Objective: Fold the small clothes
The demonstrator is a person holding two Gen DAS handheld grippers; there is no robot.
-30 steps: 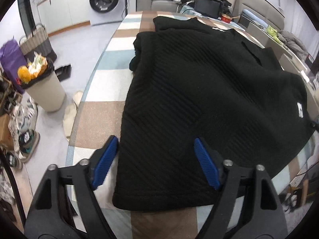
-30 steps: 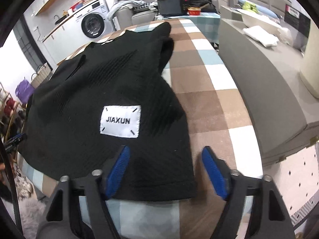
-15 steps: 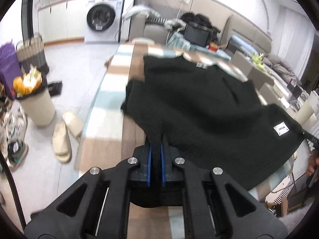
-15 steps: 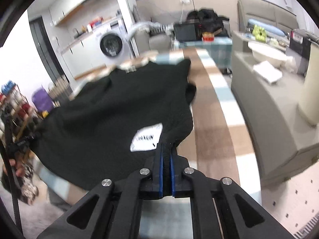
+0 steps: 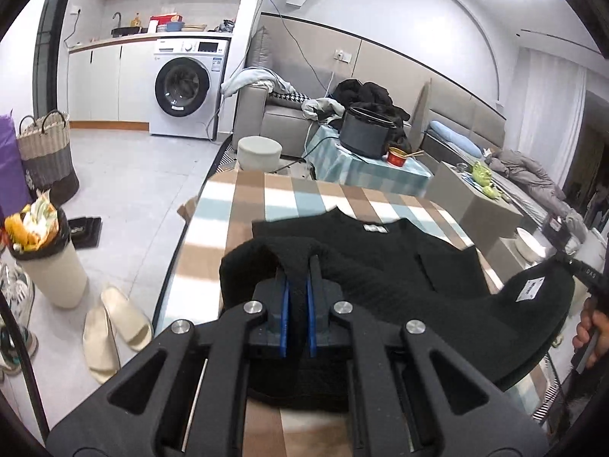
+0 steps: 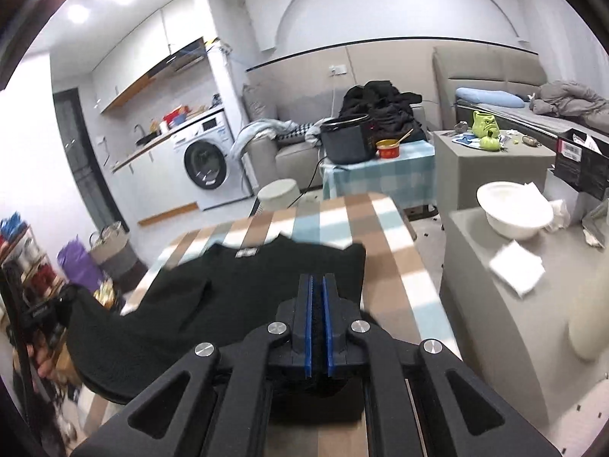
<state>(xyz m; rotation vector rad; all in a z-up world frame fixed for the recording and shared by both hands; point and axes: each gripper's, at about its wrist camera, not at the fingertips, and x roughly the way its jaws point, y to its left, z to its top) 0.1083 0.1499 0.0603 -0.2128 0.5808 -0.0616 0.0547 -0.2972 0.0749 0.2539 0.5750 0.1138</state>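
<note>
A black ribbed top [image 5: 384, 266] lies on the checked table [image 5: 243, 198], its collar at the far end and its near hem lifted off the cloth. My left gripper [image 5: 297, 285] is shut on the hem's left corner, black fabric pinched between the blue pads. My right gripper [image 6: 318, 297] is shut on the hem's right corner, which shows at the right of the left wrist view with its white label [image 5: 531, 288]. In the right wrist view the top [image 6: 243, 278] hangs in a sag between both raised corners.
To the table's left on the floor are a full waste bin [image 5: 45, 259], slippers [image 5: 114, 327] and a woven basket [image 5: 45, 152]. Right of the table stands a grey bench with a white bowl [image 6: 514, 213]. A small table with a black cooker [image 5: 365, 133] stands beyond.
Both grippers went from open over the hem to shut on its corners. They then rose and tilted up, lifting the near hem off the table toward the collar.
</note>
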